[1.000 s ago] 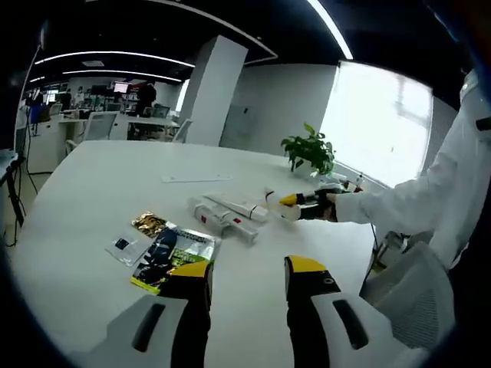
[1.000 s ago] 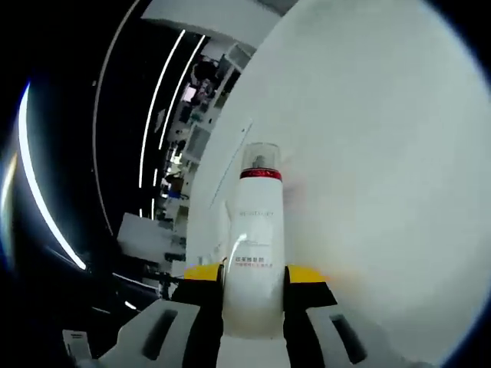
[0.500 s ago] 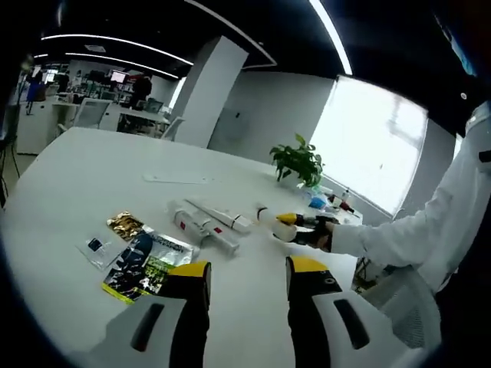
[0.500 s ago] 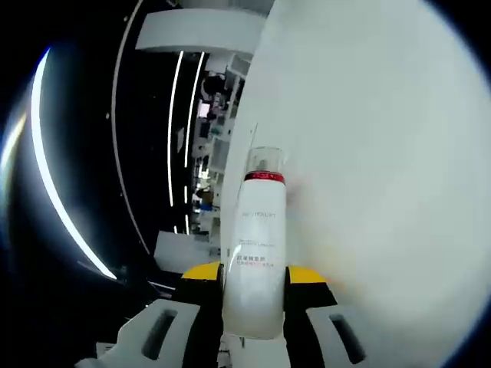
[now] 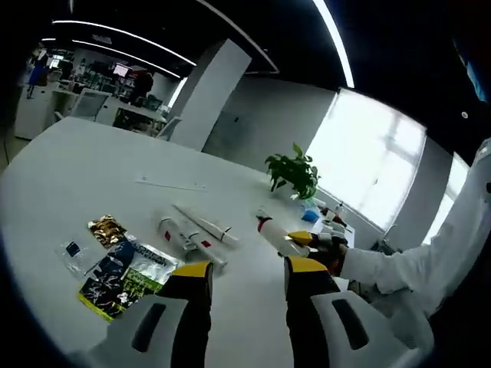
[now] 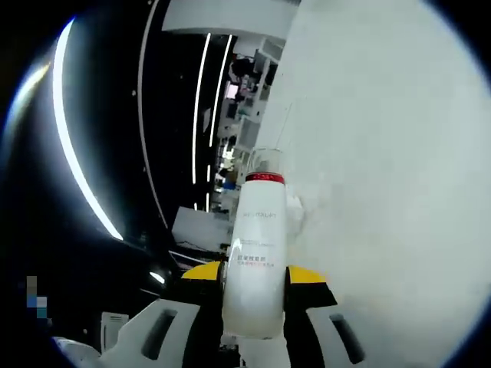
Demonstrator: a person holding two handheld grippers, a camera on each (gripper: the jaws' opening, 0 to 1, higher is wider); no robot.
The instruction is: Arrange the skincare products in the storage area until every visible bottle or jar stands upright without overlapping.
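Clamped between the two yellow-tipped jaws of the right gripper (image 6: 254, 274): a white bottle (image 6: 255, 264) with a red band and a clear cap, gripped low on its body, cap pointing away along the jaws; from the left gripper view, same bottle (image 5: 278, 236) off the white table (image 5: 92, 176), lying nearly level, held out by the right gripper (image 5: 316, 241) just beside the tubes. Left gripper (image 5: 247, 277) spread wide with nothing between its jaws, hanging over the near edge of the table. Two white tubes (image 5: 192, 233) flat on their sides, touching or close to it, with a few sachets (image 5: 126, 272) lying flat nearby and a potted plant (image 5: 294, 170) further back. Best done, judging from this: turn the wrist until the cap points straight up, lower onto a bare patch of table well apart from the tubes and sachets, seat the whole base flat before easing the jaws apart, then draw back along the jaws rather than sideways. Tall and narrow, so probably quick to topple if released tilted or brushed
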